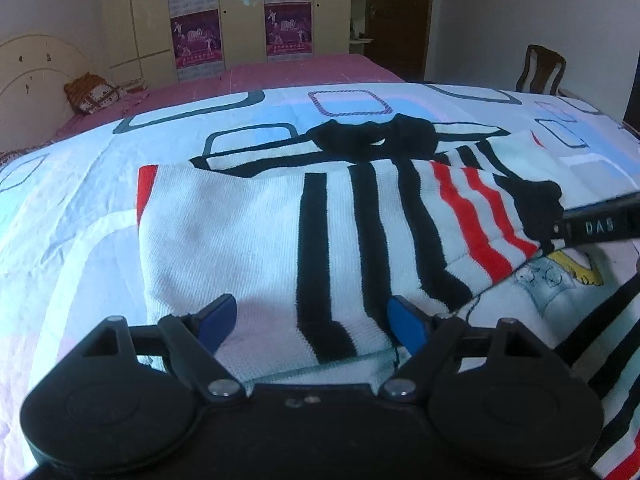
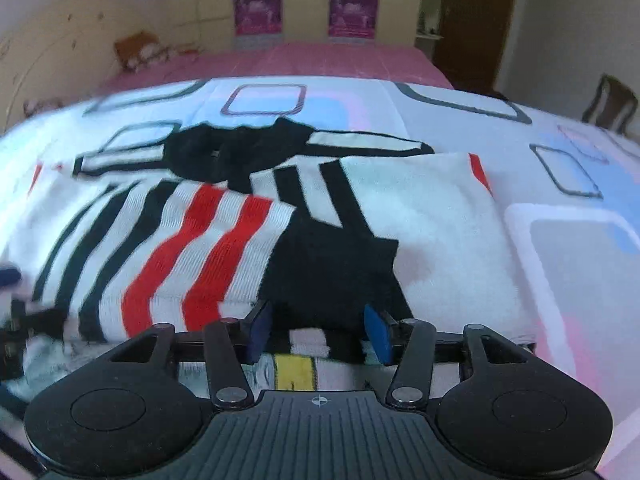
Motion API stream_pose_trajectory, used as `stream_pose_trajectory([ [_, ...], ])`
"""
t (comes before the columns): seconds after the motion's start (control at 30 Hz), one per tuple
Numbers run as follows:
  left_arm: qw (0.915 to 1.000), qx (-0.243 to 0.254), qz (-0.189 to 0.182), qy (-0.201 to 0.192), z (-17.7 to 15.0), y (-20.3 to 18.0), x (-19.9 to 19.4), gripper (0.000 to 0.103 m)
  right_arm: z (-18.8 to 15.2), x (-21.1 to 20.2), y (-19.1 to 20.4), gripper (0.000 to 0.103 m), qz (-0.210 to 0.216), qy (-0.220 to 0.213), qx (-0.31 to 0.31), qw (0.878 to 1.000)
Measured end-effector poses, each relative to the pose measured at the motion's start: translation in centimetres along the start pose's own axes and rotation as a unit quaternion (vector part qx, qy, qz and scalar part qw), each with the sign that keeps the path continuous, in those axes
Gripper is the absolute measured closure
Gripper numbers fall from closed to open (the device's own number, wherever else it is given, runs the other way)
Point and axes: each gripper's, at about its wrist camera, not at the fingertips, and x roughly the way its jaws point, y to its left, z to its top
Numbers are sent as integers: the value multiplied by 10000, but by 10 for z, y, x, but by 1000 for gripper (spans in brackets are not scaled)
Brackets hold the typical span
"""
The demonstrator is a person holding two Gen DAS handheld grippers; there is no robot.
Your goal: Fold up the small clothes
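A white knit shirt (image 1: 248,240) with black and red stripes and a black collar (image 1: 360,138) lies flat on a patterned quilt (image 1: 80,184). Its striped sleeve (image 2: 208,248) is folded across the body and ends in a black cuff (image 2: 332,276). My left gripper (image 1: 316,322) is open at the shirt's near hem, with cloth lying between its blue pads (image 1: 222,318). My right gripper (image 2: 319,332) is open at the near edge of the cuff, its pads on either side of it and not pressing. In the left wrist view, one right finger (image 1: 596,226) shows beside that cuff.
Another garment with a yellow cartoon print (image 1: 560,276) lies under the shirt's right edge, also seen as the print (image 2: 294,372) below my right gripper. Beyond the quilt are a pink bedsheet (image 1: 280,72), a pillow (image 1: 94,94), wardrobes with posters (image 1: 196,36) and a chair (image 1: 540,70).
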Motion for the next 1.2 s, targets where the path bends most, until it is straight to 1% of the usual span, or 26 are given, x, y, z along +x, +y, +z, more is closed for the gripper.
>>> stream_pose_trajectory([
  [0.2,9999,-18,162,24,1,-5,-1,20,-4,-5,-3,53,68,-50,-113,9999],
  [0.3,9996,-71,274,-12,4,-9,-7,20,-3,-24,-10,53,124,-366,-35,9992],
  [0.33,9995,-76,295,-25,5,-10,-8,20,-1,-27,-12,53,162,-400,-34,9991],
  [0.4,9993,-55,381,21,5,-12,-6,19,-1,-24,-17,53,106,-322,-82,9994],
  [0.5,9989,-112,434,104,4,-13,-1,18,-5,-4,-25,53,77,76,-105,9999],
  [0.7,9983,-131,552,125,5,-16,-5,19,-6,-6,-30,53,189,10,-111,9998],
  [0.73,9981,-157,579,131,5,-16,-8,19,-5,-10,-30,53,207,-57,-72,9997],
  [0.8,9981,-191,581,-2,7,-17,-20,18,-5,-26,-29,53,334,-360,-24,9988],
  [0.83,9981,-180,592,-29,7,-19,-24,18,-5,-32,-28,53,384,-434,-37,9983],
  [1.0,9978,-267,592,-130,6,-24,-45,19,-6,-55,-25,53,625,-585,-52,9963],
  [1.13,9978,-332,539,-216,-4,-23,-72,26,-10,-82,-34,53,880,-711,-23,9936],
  [1.17,9978,-342,522,-234,-10,-22,-81,28,-14,-90,-39,62,946,-753,-12,9927],
  [1.2,9979,-348,492,-221,-17,-19,-89,32,-19,-100,-46,74,1018,-772,-6,9918],
])
